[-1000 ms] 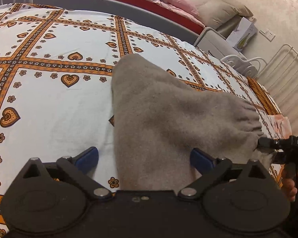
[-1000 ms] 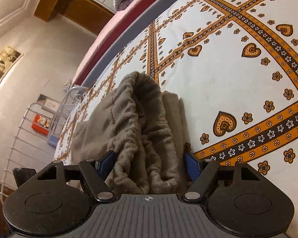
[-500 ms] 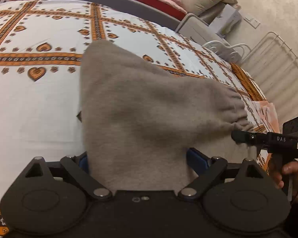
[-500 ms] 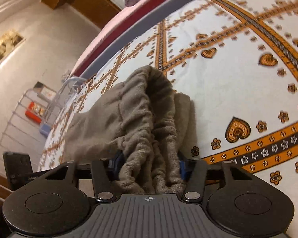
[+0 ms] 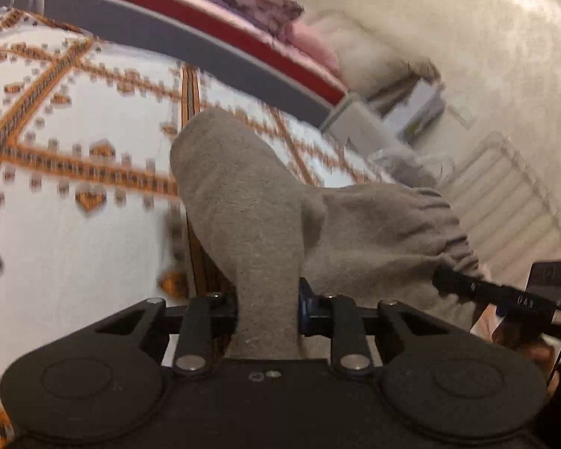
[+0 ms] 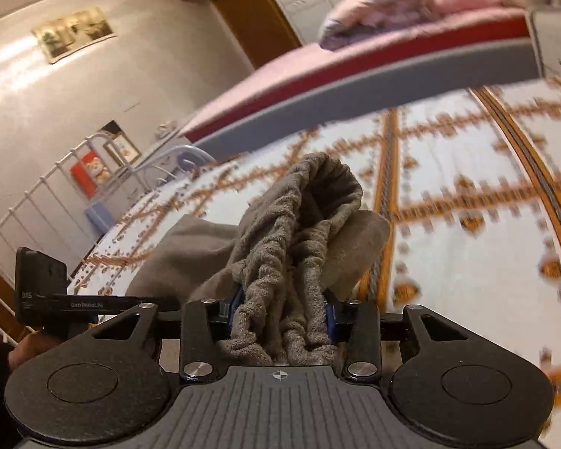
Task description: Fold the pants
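Note:
Grey fleece pants (image 5: 243,194) lie bunched on the heart-patterned bedsheet (image 5: 74,243). My left gripper (image 5: 267,305) is shut on a narrow pinched fold of the fabric, which rises off the sheet. In the right wrist view my right gripper (image 6: 280,310) has the gathered elastic waistband of the pants (image 6: 303,224) between its blue pads; its jaws are closing and the pads press on the cloth. The right gripper's finger (image 5: 463,286) shows at the waistband end in the left view. At the left of the right view the left gripper (image 6: 104,304) reaches into the cloth.
A second bed with a grey frame (image 5: 205,52) and a folded pink quilt (image 6: 385,3) runs along the far side. A white metal rail (image 6: 26,209) and a white box (image 5: 419,108) stand by the wall. A hand (image 6: 30,344) holds the left tool.
Both grippers have closed onto the pants and risen. The cloth, flat between open left jaws before, is now pinched into a narrow raised fold. The right view has rolled.

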Demonstrator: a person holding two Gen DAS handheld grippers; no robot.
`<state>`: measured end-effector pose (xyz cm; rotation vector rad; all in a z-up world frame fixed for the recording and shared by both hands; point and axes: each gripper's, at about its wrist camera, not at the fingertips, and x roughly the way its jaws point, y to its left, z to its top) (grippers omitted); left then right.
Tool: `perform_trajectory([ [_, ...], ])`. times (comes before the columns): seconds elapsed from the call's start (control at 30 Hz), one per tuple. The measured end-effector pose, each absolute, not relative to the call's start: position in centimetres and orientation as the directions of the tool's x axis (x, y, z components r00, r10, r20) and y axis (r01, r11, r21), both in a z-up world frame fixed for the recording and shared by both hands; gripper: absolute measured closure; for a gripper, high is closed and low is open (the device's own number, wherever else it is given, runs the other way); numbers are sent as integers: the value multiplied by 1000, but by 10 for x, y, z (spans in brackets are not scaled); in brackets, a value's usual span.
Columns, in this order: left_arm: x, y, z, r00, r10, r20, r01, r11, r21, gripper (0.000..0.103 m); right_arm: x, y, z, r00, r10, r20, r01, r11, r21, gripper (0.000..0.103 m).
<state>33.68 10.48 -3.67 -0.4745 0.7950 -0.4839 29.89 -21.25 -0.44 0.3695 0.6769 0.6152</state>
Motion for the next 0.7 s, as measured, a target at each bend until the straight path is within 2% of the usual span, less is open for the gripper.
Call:
perform_trajectory([
  [0.07, 358, 108, -30, 629, -569, -530, 230, 787, -572, 88, 321, -211, 5, 625, 642, -445, -417, 756, 505, 63],
  [0.23, 430, 104, -24, 650, -542, -533, 236, 810, -536, 88, 389, -206, 22, 655, 628, -419, -415, 763, 495, 63],
  [0.27, 444, 101, -27, 652, -534, -538, 232, 816, -529, 86, 405, -207, 22, 658, 623, -423, -406, 766, 498, 63],
  [0.3, 454, 97, -32, 656, -514, -552, 228, 833, -505, 80, 420, -208, 19, 661, 614, -432, -387, 771, 505, 62],
  [0.33, 461, 91, -39, 670, -457, -586, 207, 872, -443, 58, 435, -210, 12, 664, 599, -448, -361, 781, 509, 59],
  [0.37, 467, 83, -51, 684, -322, -654, 137, 938, -319, 18, 451, -211, 0, 663, 576, -479, -327, 798, 506, 48],
  [0.4, 469, 75, -62, 684, -173, -708, 67, 982, -175, 5, 465, -214, -15, 655, 538, -531, -287, 827, 484, 33],
  [0.43, 464, 73, -71, 703, -158, -693, 91, 987, -133, 6, 478, -216, -33, 647, 453, -613, -210, 879, 428, 30],
  [0.47, 457, 78, -77, 726, -181, -663, 104, 983, -154, 5, 486, -221, -52, 626, 380, -681, -146, 915, 375, 22],
  [0.5, 454, 83, -80, 730, -195, -655, 98, 978, -182, 5, 485, -232, -62, 635, 425, -646, -145, 886, 440, 17],
  [0.53, 451, 87, -79, 733, -207, -648, 101, 975, -198, 5, 484, -238, -65, 643, 459, -613, -158, 863, 480, 16],
  [0.7, 424, 104, -48, 764, -168, -623, 54, 979, -198, 7, 452, -250, -43, 722, 445, -529, -183, 861, 475, 16],
])
